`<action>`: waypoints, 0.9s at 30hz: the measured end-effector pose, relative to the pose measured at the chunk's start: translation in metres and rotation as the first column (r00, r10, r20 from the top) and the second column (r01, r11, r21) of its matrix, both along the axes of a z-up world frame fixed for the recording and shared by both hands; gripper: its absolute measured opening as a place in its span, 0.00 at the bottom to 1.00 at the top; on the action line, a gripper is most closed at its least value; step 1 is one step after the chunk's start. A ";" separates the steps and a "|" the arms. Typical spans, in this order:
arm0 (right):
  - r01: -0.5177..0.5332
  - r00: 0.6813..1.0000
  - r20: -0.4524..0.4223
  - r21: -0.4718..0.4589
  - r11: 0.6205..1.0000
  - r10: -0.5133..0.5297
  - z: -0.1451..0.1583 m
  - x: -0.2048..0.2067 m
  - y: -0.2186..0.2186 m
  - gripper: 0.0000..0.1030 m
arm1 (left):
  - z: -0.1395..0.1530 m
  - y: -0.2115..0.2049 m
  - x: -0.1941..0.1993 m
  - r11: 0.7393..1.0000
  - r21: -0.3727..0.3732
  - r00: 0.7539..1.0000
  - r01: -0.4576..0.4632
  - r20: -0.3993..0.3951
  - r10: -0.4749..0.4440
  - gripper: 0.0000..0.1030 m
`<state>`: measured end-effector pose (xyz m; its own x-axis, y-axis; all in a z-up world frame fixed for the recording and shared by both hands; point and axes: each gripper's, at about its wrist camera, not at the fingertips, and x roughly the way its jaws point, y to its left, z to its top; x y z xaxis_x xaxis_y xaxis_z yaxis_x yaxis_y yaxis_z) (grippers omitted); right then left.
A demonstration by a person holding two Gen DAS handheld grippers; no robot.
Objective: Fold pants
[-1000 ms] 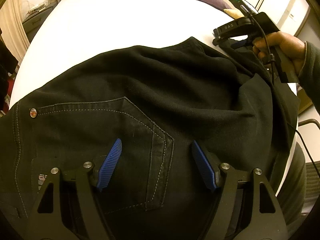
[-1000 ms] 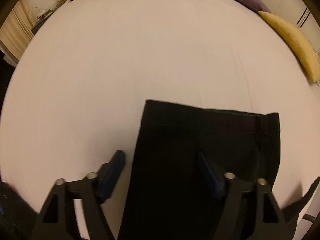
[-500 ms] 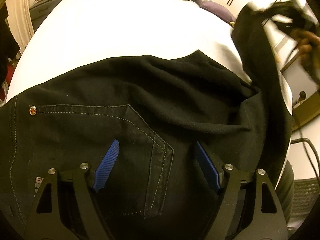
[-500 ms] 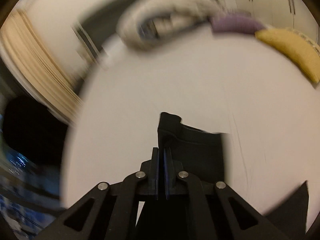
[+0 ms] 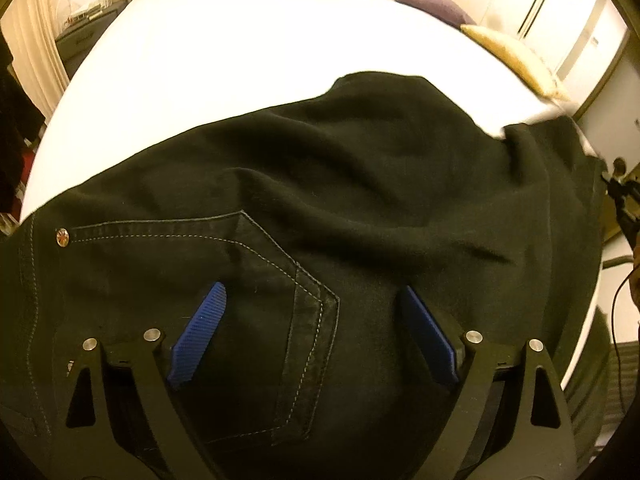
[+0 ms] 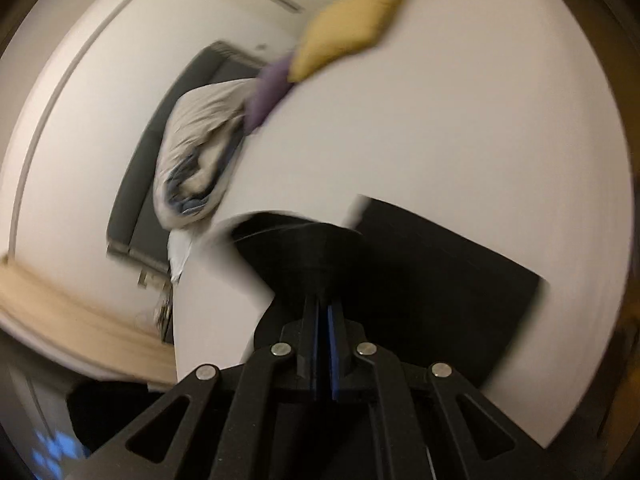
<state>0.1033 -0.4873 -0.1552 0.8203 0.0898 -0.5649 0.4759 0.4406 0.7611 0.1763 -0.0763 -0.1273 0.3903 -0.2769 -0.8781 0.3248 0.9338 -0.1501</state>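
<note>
**Pants fold roughly halfway there, leg end in the air**

So the black pants [image 5: 320, 184] were spread across the white bed [image 5: 240, 60], seat side up with the back pocket [image 5: 256, 280] showing. The left gripper [image 5: 312, 328] hung over that pocket, its fingers having just been opening, spread wide with only flat cloth below them and nothing pinched. The right gripper [image 6: 323, 320] had its fingers clamped shut on the leg end of the pants [image 6: 304, 256], lifted off the bed. My guess: lengthwise fold looked done, and bringing the legs over to the waist was left. Around it: a yellow pillow [image 6: 348, 28], a purple pillow [image 6: 268, 96], a bundled duvet [image 6: 200, 152] at the head. None seemed in the way.
</note>
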 end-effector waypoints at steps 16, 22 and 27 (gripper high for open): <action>0.079 0.997 -0.009 0.153 0.985 -0.079 -0.010 -0.009 -0.024 0.22 | -0.006 -0.016 0.006 0.999 0.031 0.999 -0.041 -0.007 0.041 0.91; 0.104 0.994 -0.038 0.213 0.972 -0.098 -0.024 0.001 -0.025 0.36 | -0.007 -0.013 0.004 0.999 0.031 1.000 -0.029 -0.002 0.029 0.95; 0.043 0.999 -0.021 0.234 0.971 -0.039 -0.030 0.029 -0.023 0.35 | -0.006 -0.010 0.003 0.999 0.031 1.000 -0.025 -0.001 0.025 0.97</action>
